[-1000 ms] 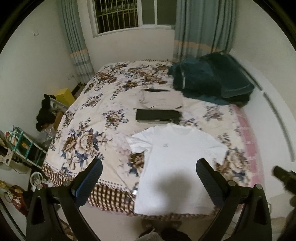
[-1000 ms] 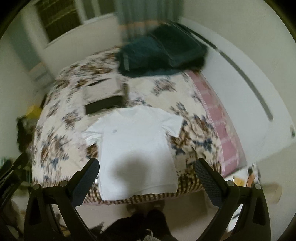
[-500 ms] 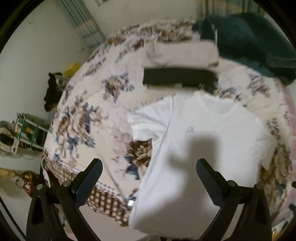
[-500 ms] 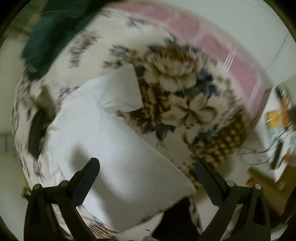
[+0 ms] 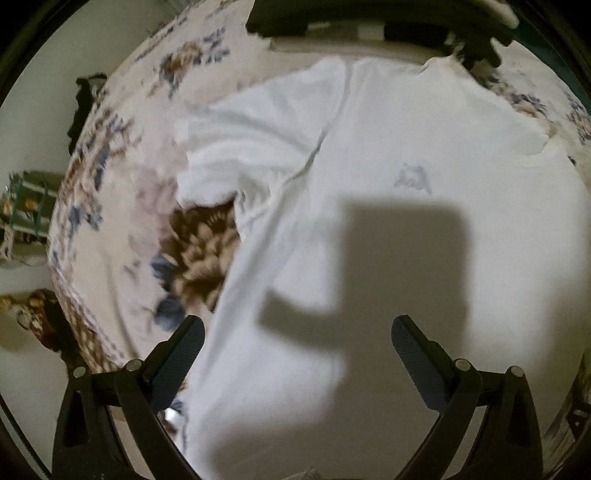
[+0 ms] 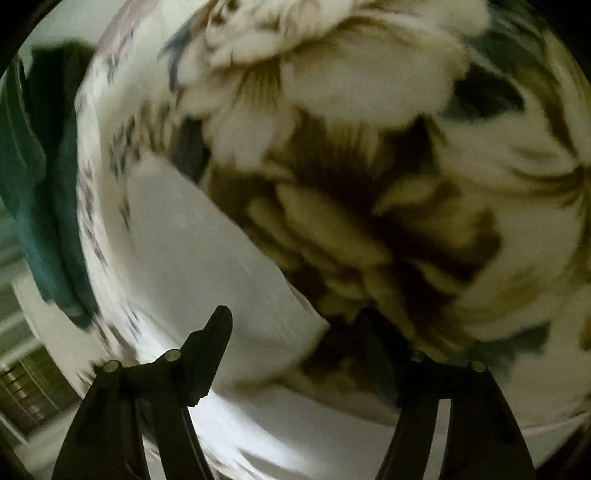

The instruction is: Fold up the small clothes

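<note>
Floral bedding [image 5: 110, 206] fills the background of both views, and a dark green garment [image 6: 33, 184] is seen far out to the left of the right claw's fingers. Compared with the frame half a second earlier, the white T-shirt [image 5: 388, 258] has grown much larger in the left wrist view, so the left claw [image 5: 295, 343] has been brought closer over it; in the right wrist view the brown flower print [image 6: 351, 206] has swollen to fill most of the frame and is heavily blurred.

The T-shirt is seen lying face up and spread flat on the bedding, directly ahead of and beneath the left claw. A small grey chest logo [image 5: 413, 179] is visible, the near sleeve [image 5: 251, 147] is rumpled ahead and to the left, and a blocky shadow is cast across the body. A black folded item [image 5: 369, 22] is placed beyond the collar.

The left claw is held wide open, with nothing gripped and no contact shown. The right claw [image 6: 303, 343] is also spread wide and empty; a white sleeve [image 6: 207, 258] is seen running between its fingers, with the left finger [image 6: 210, 347] outlined against it. Whether cloth is touched cannot be told.
</note>
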`<action>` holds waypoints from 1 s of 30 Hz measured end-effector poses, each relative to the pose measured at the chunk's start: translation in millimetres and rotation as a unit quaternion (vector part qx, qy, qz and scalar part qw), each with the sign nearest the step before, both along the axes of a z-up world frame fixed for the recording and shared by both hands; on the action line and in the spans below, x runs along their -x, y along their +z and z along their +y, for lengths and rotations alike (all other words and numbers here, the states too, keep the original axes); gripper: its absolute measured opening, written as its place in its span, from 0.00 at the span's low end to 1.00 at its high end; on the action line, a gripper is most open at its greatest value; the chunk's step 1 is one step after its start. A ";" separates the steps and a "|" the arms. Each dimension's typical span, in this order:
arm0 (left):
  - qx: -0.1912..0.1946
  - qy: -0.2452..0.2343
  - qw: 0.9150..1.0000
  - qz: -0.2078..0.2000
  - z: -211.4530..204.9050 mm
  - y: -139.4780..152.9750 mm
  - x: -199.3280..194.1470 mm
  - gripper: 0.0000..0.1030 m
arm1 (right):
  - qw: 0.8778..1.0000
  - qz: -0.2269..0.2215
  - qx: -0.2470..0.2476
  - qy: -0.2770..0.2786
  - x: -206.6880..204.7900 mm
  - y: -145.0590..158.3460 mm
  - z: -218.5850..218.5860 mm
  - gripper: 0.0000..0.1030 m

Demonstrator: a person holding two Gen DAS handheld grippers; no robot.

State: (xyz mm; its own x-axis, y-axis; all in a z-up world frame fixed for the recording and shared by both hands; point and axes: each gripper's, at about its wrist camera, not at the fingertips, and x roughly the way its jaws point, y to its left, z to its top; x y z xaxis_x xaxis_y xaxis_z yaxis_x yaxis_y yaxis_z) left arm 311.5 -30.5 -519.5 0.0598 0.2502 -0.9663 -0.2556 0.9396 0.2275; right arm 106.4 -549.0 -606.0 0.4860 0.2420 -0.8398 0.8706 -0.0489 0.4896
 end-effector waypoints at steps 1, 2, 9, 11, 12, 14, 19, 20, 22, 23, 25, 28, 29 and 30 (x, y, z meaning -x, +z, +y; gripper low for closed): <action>0.006 0.004 1.000 -0.001 2.3 -4.0 0.8 1.00 | 1.000 -0.009 0.011 0.000 -1.8 -0.3 3.2 0.34; 0.013 0.007 1.000 -0.004 5.0 -6.6 2.1 1.00 | 1.000 -0.017 0.018 0.007 -5.5 -1.1 6.3 0.14; 0.032 0.017 0.999 -0.031 28.7 -2.0 14.1 1.00 | 0.974 -0.007 0.167 0.152 -70.8 49.1 54.1 0.05; 0.026 0.017 0.999 -0.040 40.1 1.5 17.9 1.00 | 0.946 -0.011 0.219 0.239 -107.7 71.5 88.7 0.05; 0.022 0.016 0.999 -0.045 46.4 3.0 20.3 1.00 | 0.925 -0.015 0.243 0.291 -130.6 82.9 114.3 0.05; 0.012 0.013 0.999 -0.050 58.5 5.4 26.2 1.00 | 0.863 -0.026 0.293 0.411 -169.9 95.7 186.1 0.05; -0.003 0.009 0.999 -0.045 87.4 3.0 39.9 1.00 | 0.754 -0.047 0.205 0.623 -213.0 77.3 319.1 0.05; -0.002 0.012 0.999 -0.043 92.8 2.6 42.5 1.00 | 0.762 -0.056 0.182 0.619 -213.9 78.1 322.8 0.07; 0.003 0.024 0.999 -0.043 107.7 3.2 46.6 1.00 | 0.798 -0.076 0.159 0.576 -212.5 84.9 307.9 0.23; 0.003 0.030 0.999 -0.045 115.2 3.3 47.9 1.00 | 0.819 -0.080 0.155 0.547 -209.1 88.5 294.5 0.36; 0.006 0.038 0.998 -0.047 123.6 3.3 50.8 1.00 | 0.857 -0.072 0.162 0.484 -200.5 94.9 264.1 0.45; 0.006 0.053 0.997 -0.050 136.3 0.7 51.8 1.00 | 0.867 -0.040 0.167 0.467 -201.0 84.7 254.8 0.45; 0.007 0.054 0.997 -0.050 138.2 -0.1 51.6 1.00 | 0.867 -0.028 0.164 0.471 -207.9 75.8 261.0 0.45; 0.006 0.056 0.997 -0.049 140.8 -1.4 51.2 1.00 | 0.866 -0.027 0.157 0.474 -209.8 74.2 258.9 0.45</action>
